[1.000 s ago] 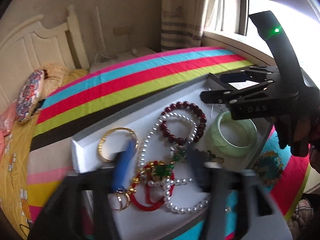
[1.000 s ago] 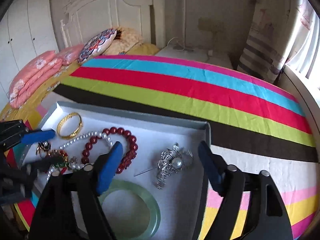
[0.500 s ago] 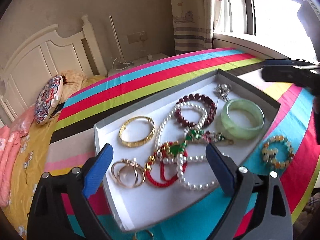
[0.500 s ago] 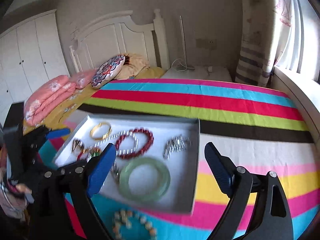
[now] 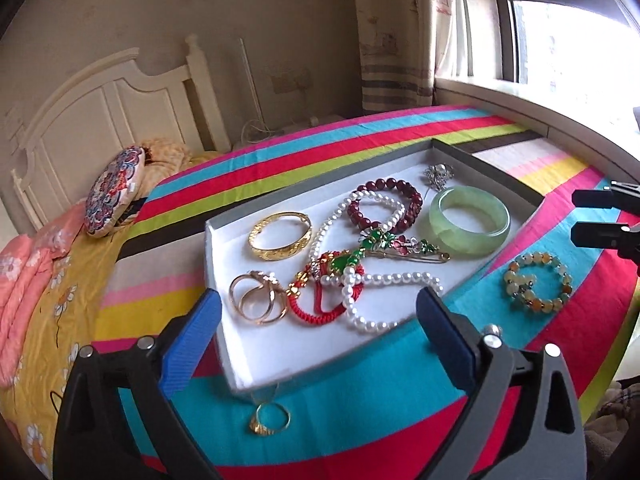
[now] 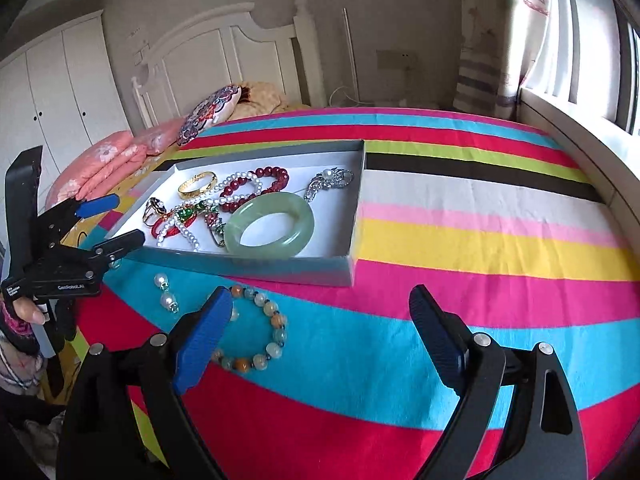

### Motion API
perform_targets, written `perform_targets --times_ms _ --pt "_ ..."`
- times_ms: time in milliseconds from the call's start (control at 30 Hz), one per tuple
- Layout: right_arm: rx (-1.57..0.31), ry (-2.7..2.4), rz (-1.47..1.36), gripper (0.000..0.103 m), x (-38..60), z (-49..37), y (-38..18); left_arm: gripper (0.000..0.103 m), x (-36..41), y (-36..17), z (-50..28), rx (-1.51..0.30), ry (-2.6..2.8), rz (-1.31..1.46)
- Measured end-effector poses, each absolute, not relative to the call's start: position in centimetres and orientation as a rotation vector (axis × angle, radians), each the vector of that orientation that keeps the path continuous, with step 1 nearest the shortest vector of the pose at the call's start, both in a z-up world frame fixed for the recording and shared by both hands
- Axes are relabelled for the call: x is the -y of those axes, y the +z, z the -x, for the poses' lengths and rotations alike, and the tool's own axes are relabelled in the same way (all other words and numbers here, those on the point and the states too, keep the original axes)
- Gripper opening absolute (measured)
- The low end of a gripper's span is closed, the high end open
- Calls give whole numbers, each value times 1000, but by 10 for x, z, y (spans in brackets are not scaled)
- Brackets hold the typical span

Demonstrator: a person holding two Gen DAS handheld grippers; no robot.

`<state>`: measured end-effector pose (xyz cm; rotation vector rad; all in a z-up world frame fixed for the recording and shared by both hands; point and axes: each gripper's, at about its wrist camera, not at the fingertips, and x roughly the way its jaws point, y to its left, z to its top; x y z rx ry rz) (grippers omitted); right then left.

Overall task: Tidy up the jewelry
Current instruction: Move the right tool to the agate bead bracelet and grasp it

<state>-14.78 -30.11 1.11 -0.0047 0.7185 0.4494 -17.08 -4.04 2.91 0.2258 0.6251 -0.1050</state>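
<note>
Now both grippers, left gripper [image 5: 320, 324] and right gripper [image 6: 320, 320], spread wide and empty, left just opening: next, straddle beaded bracelet [image 6: 256, 332] on bed low, pinch one side, lift into tray [image 6: 356, 216].

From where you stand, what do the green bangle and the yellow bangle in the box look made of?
Green bangle: jade or glass, going by its translucent, milky, polished body.
Yellow bangle: gold-coloured metal with a bright shine and a textured surface; solid gold or plating cannot be told.
Box: matte white card, seemingly.
</note>
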Motion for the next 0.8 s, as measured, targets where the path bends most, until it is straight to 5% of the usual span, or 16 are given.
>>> perform_targets --times_ms 333,500,633,800 --pt "-719 438 4 86 302 146 3 100 -17 42 201 -437 -176 65" --pt "-725 443 126 76 282 153 1 100 -41 39 190 -488 -199 230" --pt "-736 416 300 56 254 161 -9 100 -39 40 194 -478 -216 211" --pt "-762 497 254 19 248 163 -12 100 -47 39 191 -490 -237 259"
